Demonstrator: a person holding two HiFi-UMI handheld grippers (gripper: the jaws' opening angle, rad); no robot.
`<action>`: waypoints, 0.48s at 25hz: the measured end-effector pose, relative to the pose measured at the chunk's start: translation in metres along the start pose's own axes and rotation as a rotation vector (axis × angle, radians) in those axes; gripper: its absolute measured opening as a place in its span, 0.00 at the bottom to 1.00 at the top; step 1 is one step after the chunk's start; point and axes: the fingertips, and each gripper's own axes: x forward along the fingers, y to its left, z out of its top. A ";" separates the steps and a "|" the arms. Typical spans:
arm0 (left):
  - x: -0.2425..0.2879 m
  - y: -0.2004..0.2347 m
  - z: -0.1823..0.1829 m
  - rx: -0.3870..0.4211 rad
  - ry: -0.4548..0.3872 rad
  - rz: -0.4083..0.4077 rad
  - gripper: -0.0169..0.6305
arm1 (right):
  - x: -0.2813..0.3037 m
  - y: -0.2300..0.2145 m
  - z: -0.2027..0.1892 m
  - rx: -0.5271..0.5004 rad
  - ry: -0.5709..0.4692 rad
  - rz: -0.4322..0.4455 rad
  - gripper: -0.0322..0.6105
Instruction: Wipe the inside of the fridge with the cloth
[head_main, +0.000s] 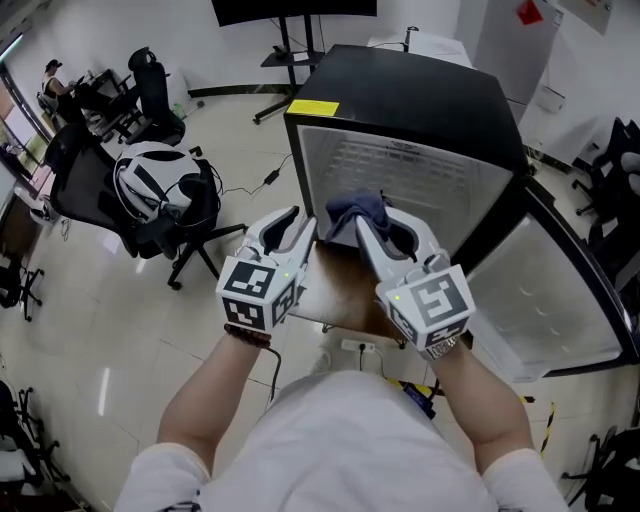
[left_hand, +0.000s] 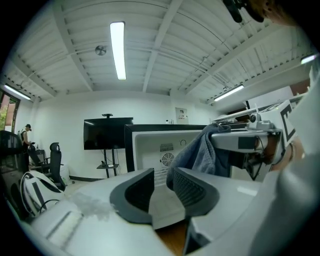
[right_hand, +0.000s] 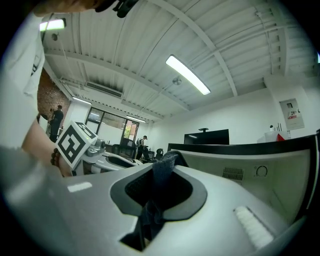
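Observation:
The small black fridge (head_main: 400, 100) stands open on a wooden stand, its white inside (head_main: 400, 170) facing me. A grey-blue cloth (head_main: 358, 210) hangs bunched in front of the opening, and my right gripper (head_main: 372, 225) is shut on it. In the right gripper view the cloth (right_hand: 161, 172) runs pinched between the dark pads of that gripper (right_hand: 162, 185). My left gripper (head_main: 297, 222) hovers just left of it, open, with nothing in the gap of its jaws (left_hand: 162, 182). From the left gripper view the cloth (left_hand: 200, 152) hangs beside the right-hand jaw, in front of the fridge (left_hand: 150, 145).
The fridge door (head_main: 560, 290) is swung open to the right. A wooden stand (head_main: 345, 295) carries the fridge. An office chair (head_main: 160, 200) with a white and black bundle on it is on the left, more chairs behind it, and a TV stand (head_main: 290, 30) at the back.

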 end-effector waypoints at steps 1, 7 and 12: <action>0.005 0.008 0.000 0.004 0.003 -0.004 0.20 | 0.009 -0.002 0.000 -0.007 -0.005 -0.001 0.11; 0.033 0.042 -0.004 0.030 0.028 -0.046 0.25 | 0.058 -0.014 -0.003 -0.032 -0.017 -0.021 0.11; 0.052 0.055 -0.010 0.046 0.053 -0.100 0.28 | 0.089 -0.023 -0.014 -0.038 0.000 -0.039 0.11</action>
